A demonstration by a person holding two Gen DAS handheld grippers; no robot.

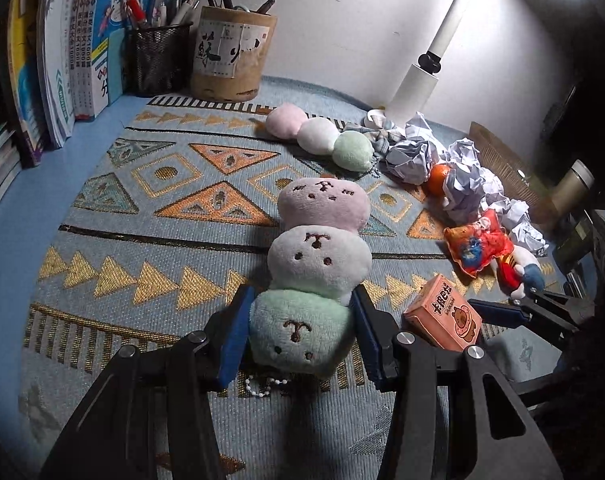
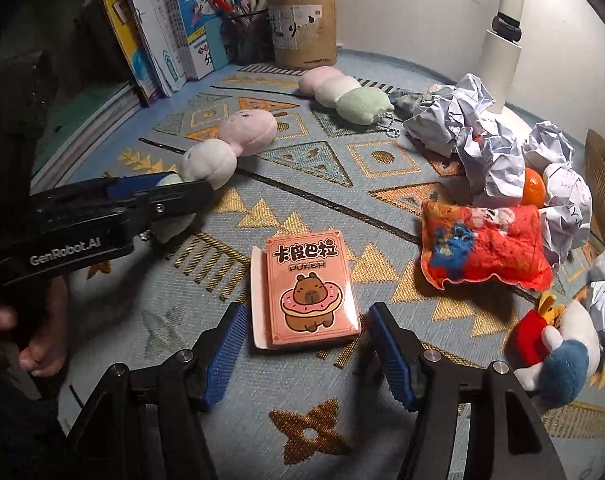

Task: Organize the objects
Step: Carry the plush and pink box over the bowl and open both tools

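Now | left gripper point(image 1: 302, 336) clamped on dumpling plush point(image 1: 320, 258) green end, soft, light | right gripper point(image 2: 306, 354) apart around card box point(image 2: 308, 290), stiff; take its long sides

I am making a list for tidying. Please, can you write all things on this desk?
dango plush: 2, pink-white-green; one held, one further back
card box: 1, pink; front centre
crumpled paper: several, white; right
orange: 1; among paper
red pouch: 1; right
pen holders: 2; back
books: several; back left
lamp: 1, white
left hand-held gripper: closed on plush
right hand-held gripper: open around box
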